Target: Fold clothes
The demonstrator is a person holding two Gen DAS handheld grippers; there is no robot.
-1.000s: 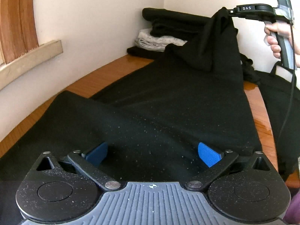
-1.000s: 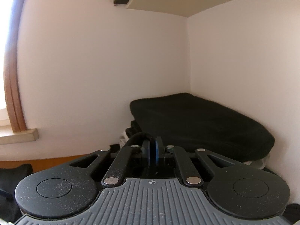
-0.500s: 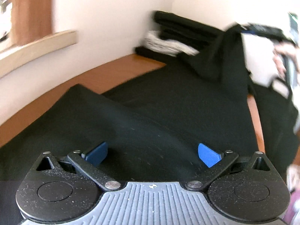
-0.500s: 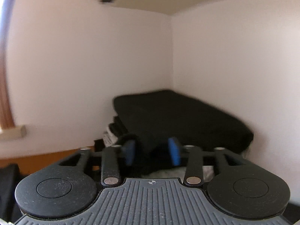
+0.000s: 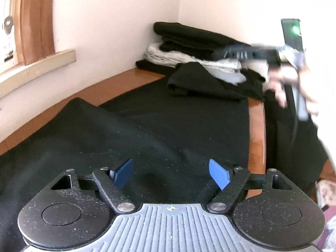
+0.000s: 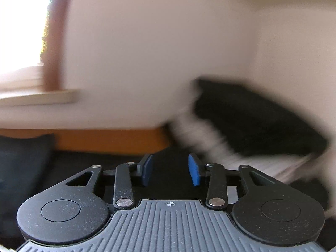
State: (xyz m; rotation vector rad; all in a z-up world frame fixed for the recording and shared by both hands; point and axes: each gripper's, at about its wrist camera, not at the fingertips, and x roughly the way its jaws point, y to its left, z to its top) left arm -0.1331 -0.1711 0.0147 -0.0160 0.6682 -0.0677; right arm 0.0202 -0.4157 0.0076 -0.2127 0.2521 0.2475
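A long black garment [image 5: 163,124] lies spread along the wooden table [image 5: 117,84]. Its far end sits in a loose heap [image 5: 195,79] near the corner. My left gripper [image 5: 171,173] hovers low over the near part of the cloth, open, with nothing between its blue pads [image 5: 218,175]. In the left wrist view the right gripper [image 5: 224,51] is a blurred shape held by a hand [image 5: 294,84] above the heap. The right wrist view is blurred; there my right gripper [image 6: 171,171] is open and empty over black cloth [image 6: 170,157].
A stack of folded clothes [image 5: 193,42], black over white over black, sits in the corner against the walls. A wooden window sill [image 5: 35,71] juts out at the left. More dark cloth [image 5: 294,147] hangs off the table's right edge.
The right gripper opened and let go of the garment's end, which dropped from mid-air into a heap on the table. The right gripper now swings fast. The left gripper stayed open.
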